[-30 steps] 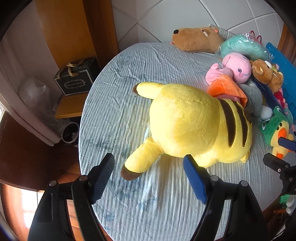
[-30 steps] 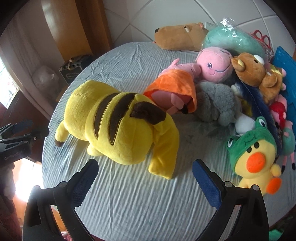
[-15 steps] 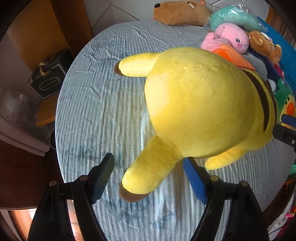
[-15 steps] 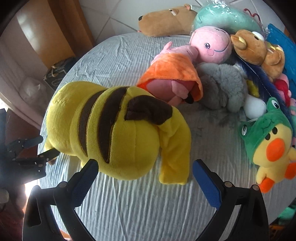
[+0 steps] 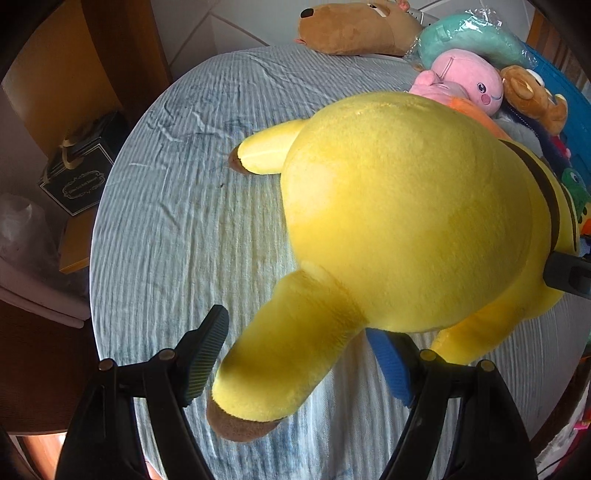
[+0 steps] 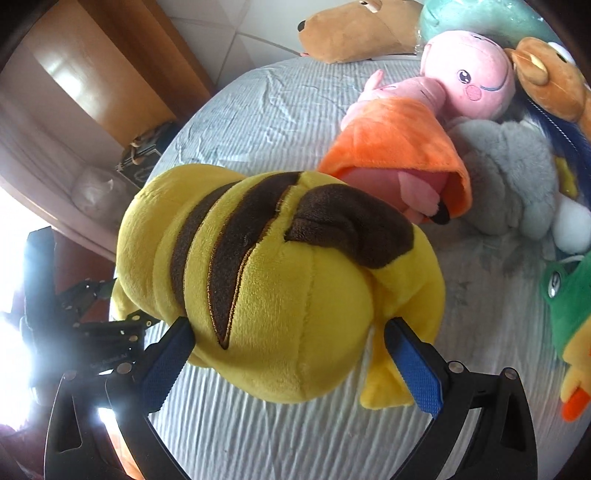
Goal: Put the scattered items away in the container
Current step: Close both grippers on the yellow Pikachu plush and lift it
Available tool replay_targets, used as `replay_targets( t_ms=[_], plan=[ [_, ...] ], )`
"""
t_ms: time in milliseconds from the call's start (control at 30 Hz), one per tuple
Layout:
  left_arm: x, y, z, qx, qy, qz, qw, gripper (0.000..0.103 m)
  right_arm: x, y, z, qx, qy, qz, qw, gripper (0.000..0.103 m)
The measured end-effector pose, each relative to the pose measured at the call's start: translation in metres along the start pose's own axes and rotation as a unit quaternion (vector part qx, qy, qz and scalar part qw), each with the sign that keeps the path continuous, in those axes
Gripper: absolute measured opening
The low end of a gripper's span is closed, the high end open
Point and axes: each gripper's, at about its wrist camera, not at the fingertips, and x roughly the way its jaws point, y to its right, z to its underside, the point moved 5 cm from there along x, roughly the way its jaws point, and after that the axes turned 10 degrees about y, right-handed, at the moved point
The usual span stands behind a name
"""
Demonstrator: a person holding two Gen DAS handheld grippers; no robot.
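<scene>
Round table under wrinkled pale-blue striped cloth. White tiled wall beyond far edge, diagonal grout lines. Wooden cabinet panel off left edge; black box with gold ribbon on low wooden shelf beside it. Harsh bright daylight at lower left.

yellow plush: its face is hidden in both views; only back and limbs show
right pad of left gripper: partly hidden behind the plush's limb; contact cannot be told
frog-hooded duck: cut off by the right edge
window area: blown out by glare; nothing readable
black box: lettering too small to read
</scene>
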Motion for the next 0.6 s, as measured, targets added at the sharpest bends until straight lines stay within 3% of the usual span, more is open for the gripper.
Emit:
replay_targets(
  t_ms=[200,400,500,600],
  plan=[
    [0.006,-0.009,-0.004,-0.024,-0.014,0.014,0.9995,0.076,-0.018,0.003,-0.014,-0.032,0.009,0.023,0.999,0.103],
    [0.010,-0.015,-0.008,-0.032,-0.013,-0.001,0.9994,0.076,-0.040,0.039,-0.023,-0.011,0.034,0.066,0.997,0.103],
    [0.014,-0.018,-0.010,-0.036,-0.016,-0.006,0.9992,0.076,-0.044,0.056,-0.018,-0.029,0.028,0.114,0.993,0.103],
    [0.015,-0.017,-0.012,-0.034,-0.012,-0.015,0.9992,0.076,-0.037,0.067,-0.010,-0.034,0.009,0.119,0.992,0.103]
  ],
)
